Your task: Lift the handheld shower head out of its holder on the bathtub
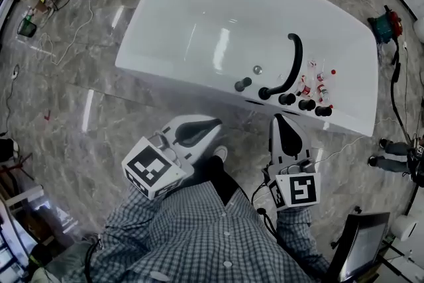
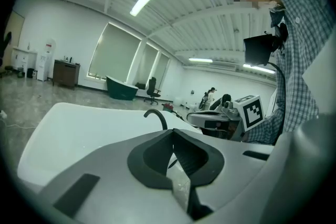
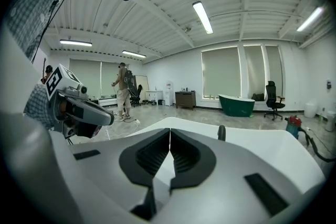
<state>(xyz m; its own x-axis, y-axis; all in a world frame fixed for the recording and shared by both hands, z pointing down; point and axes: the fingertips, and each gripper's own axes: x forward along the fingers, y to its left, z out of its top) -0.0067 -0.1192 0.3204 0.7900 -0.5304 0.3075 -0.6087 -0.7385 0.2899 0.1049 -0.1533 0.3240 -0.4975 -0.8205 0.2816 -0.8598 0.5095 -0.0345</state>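
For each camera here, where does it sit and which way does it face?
Head view: on the person's head, facing steeply down at the white bathtub; checked shirt, left tool and right tool show.
Left gripper view: on the left tool, facing along shut jaws over the bathtub; right tool shows.
Right gripper view: on the right tool, likewise; the left tool shows.
Both gripper views share a distant green tub.

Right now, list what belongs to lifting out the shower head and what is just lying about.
For the job: bathtub; black fittings on its rim, the one to lift among them, which unclear; left gripper and right gripper, both shut.
Lying about: small bottles on the rim; cables on the floor.
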